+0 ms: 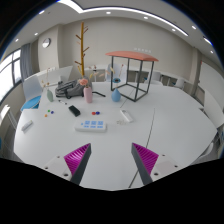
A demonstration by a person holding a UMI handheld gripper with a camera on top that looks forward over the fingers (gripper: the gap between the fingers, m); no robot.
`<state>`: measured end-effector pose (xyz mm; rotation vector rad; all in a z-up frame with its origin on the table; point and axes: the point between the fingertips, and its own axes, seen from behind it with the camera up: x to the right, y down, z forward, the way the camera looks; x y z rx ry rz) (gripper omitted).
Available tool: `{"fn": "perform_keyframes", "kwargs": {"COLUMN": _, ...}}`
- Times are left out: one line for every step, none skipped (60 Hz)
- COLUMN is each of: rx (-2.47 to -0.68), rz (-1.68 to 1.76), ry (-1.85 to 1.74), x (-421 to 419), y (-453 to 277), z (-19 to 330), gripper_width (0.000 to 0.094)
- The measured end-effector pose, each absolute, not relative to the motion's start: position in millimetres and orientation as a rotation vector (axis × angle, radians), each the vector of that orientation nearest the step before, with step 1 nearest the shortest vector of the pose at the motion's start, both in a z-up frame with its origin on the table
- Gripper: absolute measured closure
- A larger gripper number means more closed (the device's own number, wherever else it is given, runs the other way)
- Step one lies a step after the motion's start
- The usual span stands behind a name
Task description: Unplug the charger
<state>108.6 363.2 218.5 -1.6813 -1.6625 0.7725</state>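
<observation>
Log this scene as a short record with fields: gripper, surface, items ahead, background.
gripper: gripper open, nothing between its fingers
surface: white table
items ahead: white power strip beyond the fingers; pink bottle and blue cup farther back
background: wooden coat stand, small table with orange top
charger: not identifiable
</observation>
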Motion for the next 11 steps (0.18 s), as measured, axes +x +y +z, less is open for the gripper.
{"fn": "perform_keyframes", "kwargs": {"rx": -1.689, "rz": 0.779, "ry": -1.660, "x": 109.6, "y": 361.2, "z": 218.4, "gripper_width": 0.0085}}
{"fn": "perform_keyframes", "kwargs": {"rx": -1.695, "rz": 0.782, "ry": -1.659, "x": 113.0, "y": 360.8, "z": 221.9, "gripper_width": 0.0085}}
{"fn": "perform_keyframes", "kwargs": {"rx": -1.697, "rz": 0.780, "ry": -1.658, "x": 113.5, "y": 360.1, "z": 220.9, "gripper_width": 0.0085}}
{"fn": "perform_keyframes", "kwargs": {"rx": -1.698, "rz": 0.778, "ry": -1.657, "x": 113.7, "y": 359.7, "z": 219.8, "gripper_width": 0.0086}}
{"fn": "perform_keyframes", "kwargs": {"rx": -1.700, "rz": 0.776, "ry": -1.657, "x": 113.7, "y": 359.2, "z": 218.6, "gripper_width": 0.0086}}
{"fn": "perform_keyframes", "kwargs": {"rx": -1.704, "rz": 0.775, "ry": -1.657, "x": 113.7, "y": 358.8, "z": 217.4, "gripper_width": 0.0085}}
{"fn": "perform_keyframes", "kwargs": {"rx": -1.706, "rz": 0.773, "ry": -1.654, "x": 112.9, "y": 358.5, "z": 216.5, "gripper_width": 0.0085}}
{"fn": "perform_keyframes", "kwargs": {"rx": -1.707, "rz": 0.772, "ry": -1.650, "x": 111.9, "y": 358.6, "z": 215.8, "gripper_width": 0.0085}}
{"fn": "perform_keyframes", "kwargs": {"rx": -1.709, "rz": 0.771, "ry": -1.646, "x": 111.2, "y": 358.6, "z": 215.1, "gripper_width": 0.0085}}
{"fn": "perform_keyframes", "kwargs": {"rx": -1.712, "rz": 0.771, "ry": -1.645, "x": 110.3, "y": 358.4, "z": 214.4, "gripper_width": 0.0086}}
{"fn": "perform_keyframes", "kwargs": {"rx": -1.715, "rz": 0.770, "ry": -1.645, "x": 110.7, "y": 358.4, "z": 213.1, "gripper_width": 0.0085}}
